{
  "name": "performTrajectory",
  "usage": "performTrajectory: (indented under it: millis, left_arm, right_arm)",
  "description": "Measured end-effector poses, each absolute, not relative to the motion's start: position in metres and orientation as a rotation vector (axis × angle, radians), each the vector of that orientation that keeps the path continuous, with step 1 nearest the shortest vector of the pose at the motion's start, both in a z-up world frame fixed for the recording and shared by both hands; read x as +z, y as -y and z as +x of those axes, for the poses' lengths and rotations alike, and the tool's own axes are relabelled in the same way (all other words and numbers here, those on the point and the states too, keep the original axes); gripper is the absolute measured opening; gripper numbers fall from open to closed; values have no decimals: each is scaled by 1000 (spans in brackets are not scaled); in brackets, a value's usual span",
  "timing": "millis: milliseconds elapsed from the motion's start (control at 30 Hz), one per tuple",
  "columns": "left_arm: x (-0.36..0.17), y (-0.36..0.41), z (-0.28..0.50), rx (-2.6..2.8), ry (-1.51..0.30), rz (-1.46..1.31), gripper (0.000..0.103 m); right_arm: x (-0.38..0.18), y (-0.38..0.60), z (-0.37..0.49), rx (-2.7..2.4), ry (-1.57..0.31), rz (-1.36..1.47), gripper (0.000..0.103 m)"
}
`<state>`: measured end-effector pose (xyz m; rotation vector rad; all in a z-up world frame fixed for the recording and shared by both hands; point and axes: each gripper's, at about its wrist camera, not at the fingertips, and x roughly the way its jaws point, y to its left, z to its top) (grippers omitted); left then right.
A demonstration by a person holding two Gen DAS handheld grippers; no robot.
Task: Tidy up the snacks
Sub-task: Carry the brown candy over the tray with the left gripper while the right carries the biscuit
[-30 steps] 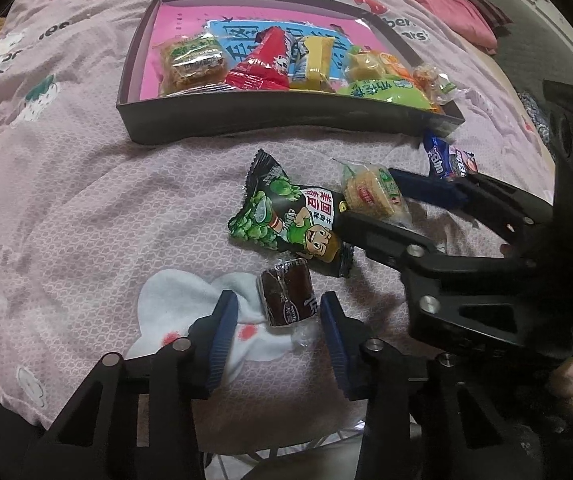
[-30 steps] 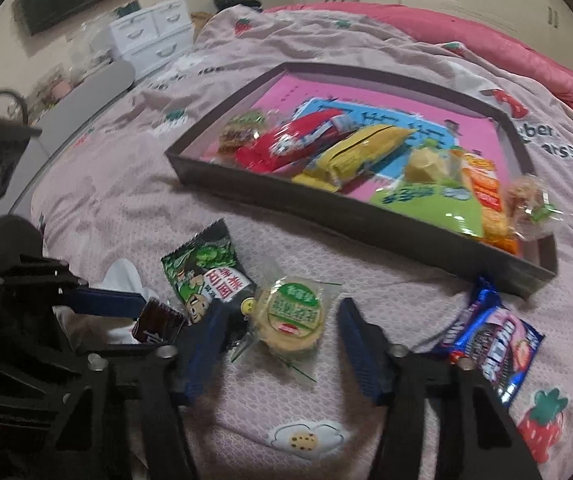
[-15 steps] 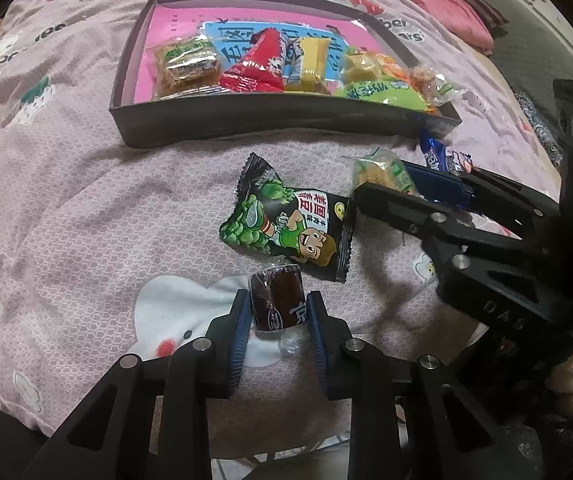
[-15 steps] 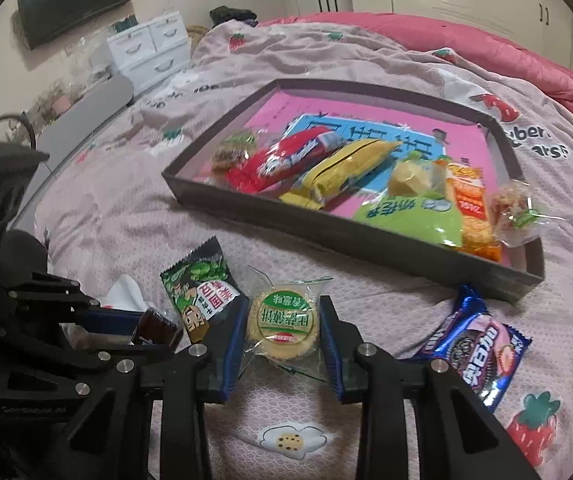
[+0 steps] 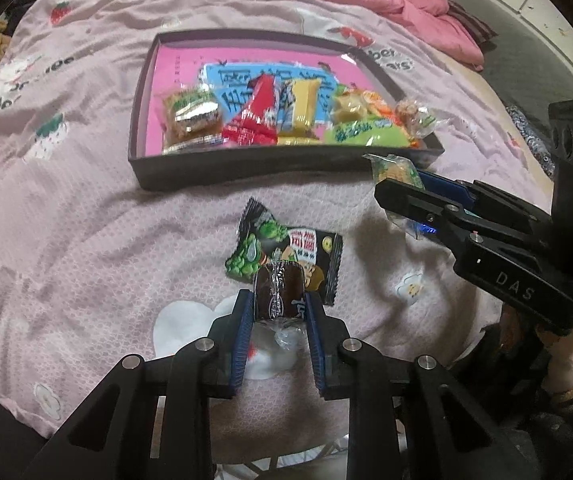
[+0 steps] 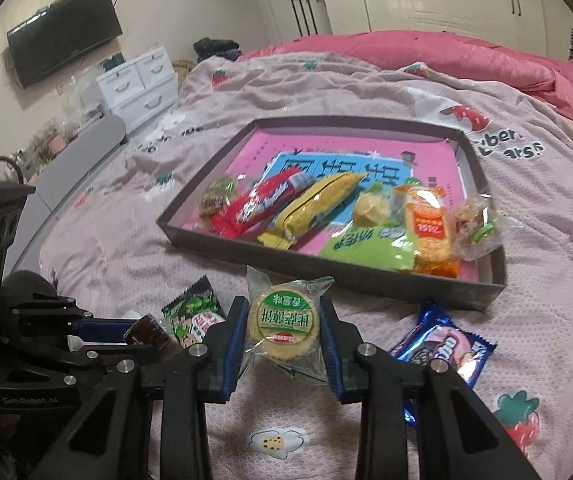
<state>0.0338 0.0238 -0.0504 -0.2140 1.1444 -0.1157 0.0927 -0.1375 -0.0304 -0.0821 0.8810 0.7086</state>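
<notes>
In the left wrist view my left gripper (image 5: pixel 279 308) is shut on a dark brown wrapped candy (image 5: pixel 280 292), held just above a green and black snack packet (image 5: pixel 286 246) on the pink bedspread. In the right wrist view my right gripper (image 6: pixel 282 322) is shut on a round biscuit in a clear wrapper (image 6: pixel 284 320), lifted off the bedspread in front of the dark tray (image 6: pixel 326 270). The tray (image 5: pixel 246 166) holds several snacks along its near side. A blue cookie packet (image 6: pixel 446 350) lies to the right of my right gripper.
The bedspread (image 5: pixel 86 240) is soft and wrinkled. A pink quilt (image 6: pixel 446 56) is bunched behind the tray. White drawers (image 6: pixel 138 84) and a wall screen (image 6: pixel 62 36) stand far left. The two grippers sit close, the left gripper (image 6: pixel 142 330) beside the right one.
Both pairs of jaws closed from open, the left onto the brown candy, the right onto the round biscuit. The right gripper then rose with the biscuit toward the tray.
</notes>
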Motion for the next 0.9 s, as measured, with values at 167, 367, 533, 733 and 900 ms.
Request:
performTrajectory:
  millis: [167, 367, 533, 733, 900]
  left_arm:
    - [-39, -24, 33, -114, -1097, -208, 27]
    - [-24, -32, 34, -100, -1035, -212, 27]
    - [-14, -42, 41, -80, -993, -225, 27]
    - [-5, -57, 50, -46, -951, -247, 27]
    - [3, -66, 57, -19, -917, -258, 27]
  right_arm:
    - [-21, 145, 94, 699, -843, -45, 35]
    - [-8, 151, 96, 702, -792, -12, 35]
    - [2, 156, 99, 699, -757, 4, 35]
    - [10, 164, 103, 686, -722, 25, 35]
    - [16, 174, 107, 667, -695, 48, 35]
